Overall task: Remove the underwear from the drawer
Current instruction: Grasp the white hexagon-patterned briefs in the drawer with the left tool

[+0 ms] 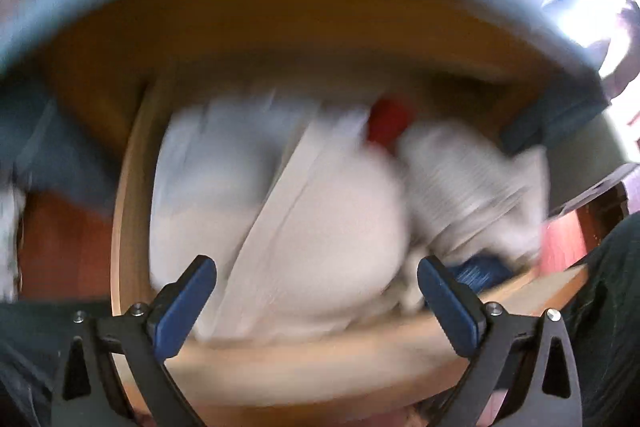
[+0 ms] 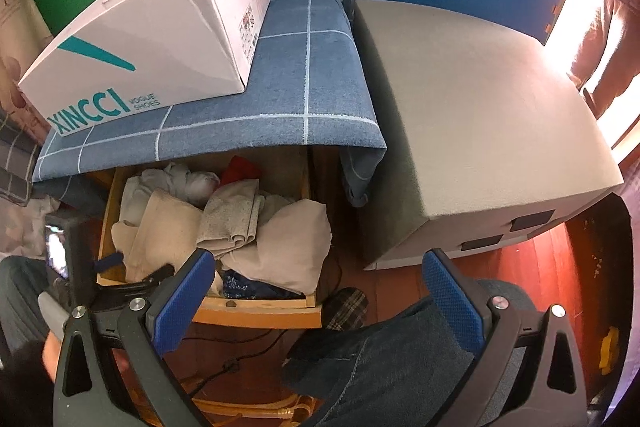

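Note:
The wooden drawer [image 2: 256, 311] stands pulled out and is stuffed with folded clothes: beige cloth [image 2: 292, 239], a grey ribbed piece [image 2: 236, 217], a red item [image 2: 240, 167] and a dark blue patterned piece [image 2: 248, 285]. In the blurred left wrist view my left gripper [image 1: 316, 291] is open just above the pale beige cloth [image 1: 320, 227] in the drawer [image 1: 320, 351]. The left gripper [image 2: 116, 263] also shows at the drawer's left front corner in the right wrist view. My right gripper [image 2: 320, 291] is open, held back above the drawer front and a person's denim-clad leg [image 2: 384, 367].
A white shoe box [image 2: 152, 39] rests on a blue checked cloth [image 2: 300, 87] over the cabinet top. A large grey box [image 2: 472, 131] stands right of the drawer. A plaid slipper [image 2: 346, 307] and cables [image 2: 240, 359] lie on the red wooden floor.

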The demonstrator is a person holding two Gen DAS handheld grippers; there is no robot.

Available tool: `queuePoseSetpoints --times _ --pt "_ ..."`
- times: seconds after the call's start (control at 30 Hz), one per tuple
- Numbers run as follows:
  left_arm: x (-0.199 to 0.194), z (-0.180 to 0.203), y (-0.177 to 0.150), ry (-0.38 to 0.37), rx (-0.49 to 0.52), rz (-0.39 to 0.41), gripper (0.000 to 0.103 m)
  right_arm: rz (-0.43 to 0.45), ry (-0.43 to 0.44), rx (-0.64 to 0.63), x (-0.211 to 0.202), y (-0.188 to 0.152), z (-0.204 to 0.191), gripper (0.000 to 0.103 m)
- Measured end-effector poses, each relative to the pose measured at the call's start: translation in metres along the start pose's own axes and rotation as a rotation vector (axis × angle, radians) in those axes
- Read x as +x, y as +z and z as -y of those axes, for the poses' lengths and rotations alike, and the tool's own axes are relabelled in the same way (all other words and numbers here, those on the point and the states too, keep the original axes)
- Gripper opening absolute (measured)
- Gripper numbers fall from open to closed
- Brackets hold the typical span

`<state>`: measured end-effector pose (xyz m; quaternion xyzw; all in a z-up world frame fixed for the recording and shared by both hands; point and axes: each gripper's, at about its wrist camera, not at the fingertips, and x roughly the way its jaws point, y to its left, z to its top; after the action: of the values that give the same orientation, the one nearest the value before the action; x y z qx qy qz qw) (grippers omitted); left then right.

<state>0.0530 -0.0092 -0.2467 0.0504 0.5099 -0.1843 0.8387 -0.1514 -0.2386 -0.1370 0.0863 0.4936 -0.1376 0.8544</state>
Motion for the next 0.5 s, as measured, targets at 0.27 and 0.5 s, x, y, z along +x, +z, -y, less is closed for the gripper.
queuePoseSetpoints --times 0.27,0.5 --pt "-0.001 0.076 0.044 -0.029 0.08 -0.009 0.103 -0.009 0.005 0.032 0.009 -0.001 0.016 0.103" --pt "0.046 0.079 0.05 0.024 -0.082 -0.11 0.103 0.0 0.001 0.064 0.012 -0.006 0.036 0.103"
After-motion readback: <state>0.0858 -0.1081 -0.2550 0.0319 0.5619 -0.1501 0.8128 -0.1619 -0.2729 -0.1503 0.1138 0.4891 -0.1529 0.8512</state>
